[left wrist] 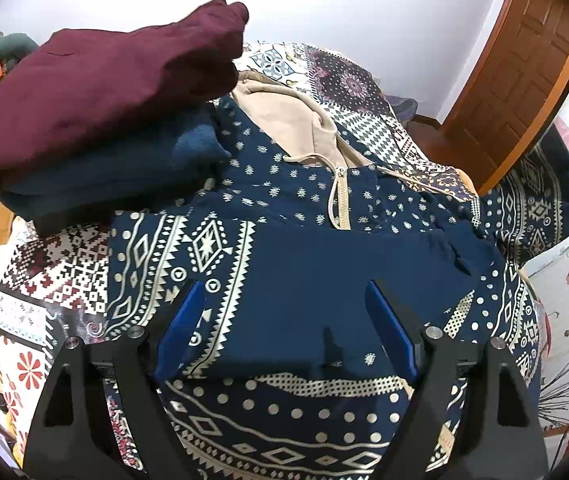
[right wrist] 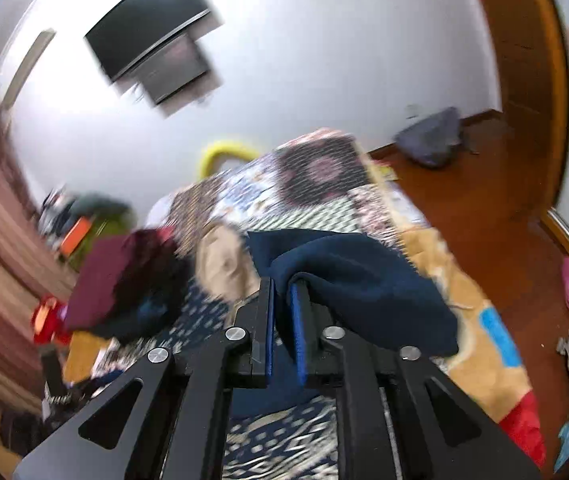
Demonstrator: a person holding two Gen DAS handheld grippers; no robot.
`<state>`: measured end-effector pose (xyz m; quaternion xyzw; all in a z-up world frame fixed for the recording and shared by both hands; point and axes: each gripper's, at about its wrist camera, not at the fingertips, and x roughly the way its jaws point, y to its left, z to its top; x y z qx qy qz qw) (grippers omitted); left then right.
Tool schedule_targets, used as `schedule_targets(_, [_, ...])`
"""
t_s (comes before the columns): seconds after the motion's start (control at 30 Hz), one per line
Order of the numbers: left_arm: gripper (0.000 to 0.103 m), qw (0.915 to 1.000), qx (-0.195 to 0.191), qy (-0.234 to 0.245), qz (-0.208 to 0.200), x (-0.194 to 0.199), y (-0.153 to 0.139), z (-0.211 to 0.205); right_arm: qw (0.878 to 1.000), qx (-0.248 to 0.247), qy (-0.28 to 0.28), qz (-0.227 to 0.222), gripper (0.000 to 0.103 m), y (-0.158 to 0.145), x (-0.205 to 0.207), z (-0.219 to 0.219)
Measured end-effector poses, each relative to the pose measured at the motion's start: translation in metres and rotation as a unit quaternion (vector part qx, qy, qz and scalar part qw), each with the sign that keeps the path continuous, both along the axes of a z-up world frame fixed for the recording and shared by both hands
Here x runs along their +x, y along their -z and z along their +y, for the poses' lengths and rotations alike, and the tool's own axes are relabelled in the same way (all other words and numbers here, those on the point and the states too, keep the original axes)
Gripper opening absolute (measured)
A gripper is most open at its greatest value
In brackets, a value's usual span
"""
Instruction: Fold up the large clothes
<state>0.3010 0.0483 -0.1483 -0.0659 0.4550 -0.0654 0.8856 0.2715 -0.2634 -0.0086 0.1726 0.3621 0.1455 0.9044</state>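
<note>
A navy hoodie with a cream geometric print (left wrist: 292, 208) lies on the bed, beige-lined hood (left wrist: 284, 116) at the far end and one sleeve folded across its body (left wrist: 344, 272). My left gripper (left wrist: 284, 292) is open just above that folded part, holding nothing. In the blurred right wrist view my right gripper (right wrist: 282, 284) is shut on a navy fold of the hoodie (right wrist: 364, 280) and holds it raised above the bed. The hood also shows there (right wrist: 220, 260).
A stack of folded clothes, maroon (left wrist: 96, 88) on dark blue (left wrist: 124, 176), sits at the hoodie's left. A patterned bedspread (left wrist: 348, 80) covers the bed. A wooden door (left wrist: 524, 64) and wood floor (right wrist: 464, 208) lie to the right. A TV (right wrist: 152, 24) hangs on the wall.
</note>
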Motion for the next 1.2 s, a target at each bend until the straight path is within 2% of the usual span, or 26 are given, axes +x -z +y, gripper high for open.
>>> schedule_targets(0.07, [0.082, 1.0, 0.002, -0.002, -0.002, -0.004, -0.001, 0.004, 1.0, -0.006, -0.015, 0.005, 0.01, 0.003, -0.002, 0.011])
schedule_targets(0.2, [0.082, 1.0, 0.0, -0.008, 0.0, -0.008, 0.001, 0.012, 1.0, -0.002, -0.009, 0.013, 0.044, 0.01, -0.001, 0.009])
schedule_targets(0.23, [0.082, 1.0, -0.001, -0.01, 0.0, -0.009, 0.001, 0.014, 1.0, -0.007, -0.001, 0.013, 0.046, 0.013, -0.001, 0.006])
schedule_targets(0.33, [0.082, 0.9999, -0.003, -0.016, 0.002, -0.011, 0.002, 0.018, 0.999, -0.013, 0.015, 0.026, 0.046, 0.015, 0.0, 0.0])
schedule_targets(0.43, [0.082, 0.9997, -0.008, -0.02, 0.006, -0.01, 0.004, 0.019, 0.998, 0.0, 0.036, 0.059, 0.047, 0.03, 0.003, -0.016])
schedule_targets(0.6, [0.082, 0.9997, -0.01, -0.016, 0.014, -0.008, 0.01, 0.012, 0.985, 0.034, 0.08, 0.146, 0.048, 0.086, 0.014, -0.051])
schedule_targets(0.73, [0.082, 0.9998, -0.006, -0.006, 0.018, -0.007, 0.013, 0.004, 0.967, 0.086, 0.109, 0.214, 0.048, 0.134, 0.022, -0.071])
schedule_targets(0.83, [0.082, 0.9997, -0.002, -0.001, 0.023, -0.006, 0.017, -0.001, 0.959, 0.115, 0.109, 0.236, 0.048, 0.154, 0.029, -0.076])
schedule_targets(0.93, [0.082, 0.9996, -0.005, -0.003, 0.029, -0.004, 0.021, -0.002, 0.958, 0.125, 0.097, 0.238, 0.048, 0.163, 0.037, -0.069])
schedule_targets(0.97, [0.082, 0.9995, -0.006, -0.004, 0.031, -0.003, 0.022, -0.001, 0.958, 0.128, 0.097, 0.239, 0.047, 0.166, 0.041, -0.067])
schedule_targets(1.0, [0.082, 0.9994, -0.008, -0.005, 0.033, -0.003, 0.024, -0.001, 0.957, 0.126, 0.103, 0.238, 0.04, 0.168, 0.043, -0.065])
schedule_targets(1.03, [0.082, 0.9993, -0.009, -0.007, 0.035, -0.002, 0.025, 0.0, 0.959, 0.119, 0.106, 0.236, 0.022, 0.167, 0.045, -0.065])
schedule_targets(1.07, [0.082, 0.9992, -0.01, -0.008, 0.037, -0.002, 0.027, 0.001, 0.962, 0.103, 0.102, 0.231, 0.012, 0.163, 0.048, -0.06])
schedule_targets(1.13, [0.082, 0.9992, -0.01, -0.009, 0.039, -0.003, 0.028, 0.002, 0.969, 0.079, 0.087, 0.216, 0.009, 0.154, 0.047, -0.053])
schedule_targets(1.2, [0.082, 0.9992, -0.007, -0.011, 0.038, -0.005, 0.028, 0.004, 0.979, 0.036, 0.084, 0.183, 0.009, 0.136, 0.043, -0.044])
